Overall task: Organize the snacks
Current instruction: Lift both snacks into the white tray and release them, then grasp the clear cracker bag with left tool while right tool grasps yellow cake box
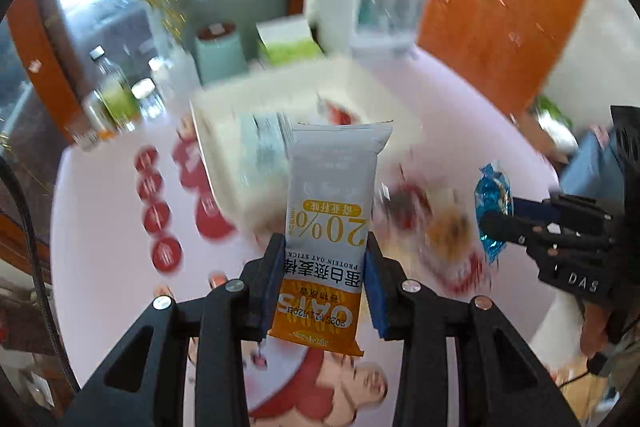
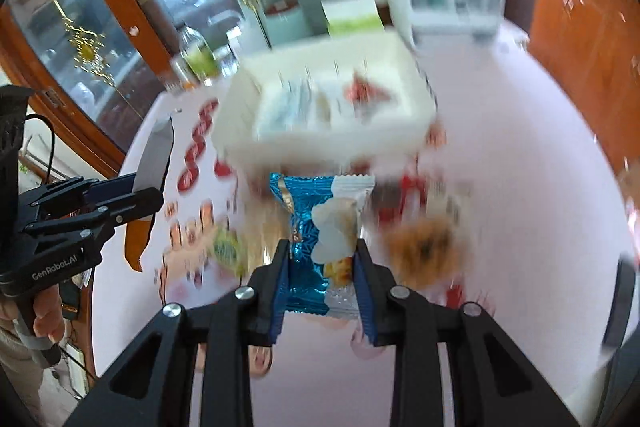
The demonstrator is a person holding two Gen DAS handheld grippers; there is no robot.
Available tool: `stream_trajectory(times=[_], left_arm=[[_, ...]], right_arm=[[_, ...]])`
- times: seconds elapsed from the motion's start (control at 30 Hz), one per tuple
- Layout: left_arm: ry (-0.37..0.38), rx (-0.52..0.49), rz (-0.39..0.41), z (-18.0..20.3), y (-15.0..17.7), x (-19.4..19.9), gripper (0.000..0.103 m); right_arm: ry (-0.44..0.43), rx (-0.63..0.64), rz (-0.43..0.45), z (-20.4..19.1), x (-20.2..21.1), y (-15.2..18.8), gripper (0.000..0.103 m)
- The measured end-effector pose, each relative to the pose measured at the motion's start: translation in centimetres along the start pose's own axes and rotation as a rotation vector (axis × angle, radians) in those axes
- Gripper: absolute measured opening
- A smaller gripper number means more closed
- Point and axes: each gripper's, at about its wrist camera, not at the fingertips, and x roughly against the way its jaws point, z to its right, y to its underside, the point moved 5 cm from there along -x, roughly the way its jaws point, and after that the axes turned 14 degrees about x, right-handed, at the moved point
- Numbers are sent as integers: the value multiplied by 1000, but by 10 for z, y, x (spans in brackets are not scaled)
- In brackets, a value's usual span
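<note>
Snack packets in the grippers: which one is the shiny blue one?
The right gripper holds the shiny blue-and-white snack packet. The left gripper holds a grey-and-orange oat bar.

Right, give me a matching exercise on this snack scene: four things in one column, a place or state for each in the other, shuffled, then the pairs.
1. oat bar
2. blue candy packet
3. white bin
4. green-labelled bottle

A. standing at the table's far edge
B. clamped in the right gripper
C. on the table, snacks inside
D. clamped in the left gripper

Pairs: 1-D, 2-B, 3-C, 4-A
</note>
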Motion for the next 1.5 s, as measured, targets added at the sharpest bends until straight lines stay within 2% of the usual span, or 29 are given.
stream_trajectory(times=[0.17, 0.3, 0.53, 0.57, 0.6, 0.63, 0.67, 0.73, 0.87, 1.03, 1.23, 1.5], left_arm=[[-55, 62, 79, 13, -63, -7, 36], [-97, 99, 102, 16, -101, -31, 36], [-167, 171, 78, 9, -131, -78, 39], [-175, 180, 79, 6, -134, -85, 51], [-179, 189, 76, 3, -135, -88, 80], [-191, 205, 76, -1, -137, -92, 94], [-206, 221, 90, -6, -137, -93, 99], [-230, 250, 106, -14, -139, -92, 99], [-228, 313, 107, -26, -135, -87, 99], [-258, 325, 137, -33, -127, -75, 99], [-267, 289, 156, -23, -114, -60, 99], [-222, 253, 163, 3, -92, -33, 99]], right_arm=[[-12, 62, 74, 29, 1, -74, 30], [-13, 79, 112, 53, -9, -131, 30], [3, 103, 100, 72, -48, -192, 32], [-2, 113, 98, 72, -54, -195, 32], [-1, 127, 91, 71, -60, -199, 34], [2, 139, 84, 71, -67, -203, 39], [1, 145, 81, 69, -71, -205, 46], [5, 149, 78, 70, -76, -208, 51], [-16, 158, 89, 69, -77, -206, 56], [-13, 181, 81, 67, -73, -197, 57], [-26, 179, 68, 66, -61, -183, 57], [-42, 169, 63, 68, -33, -150, 57]])
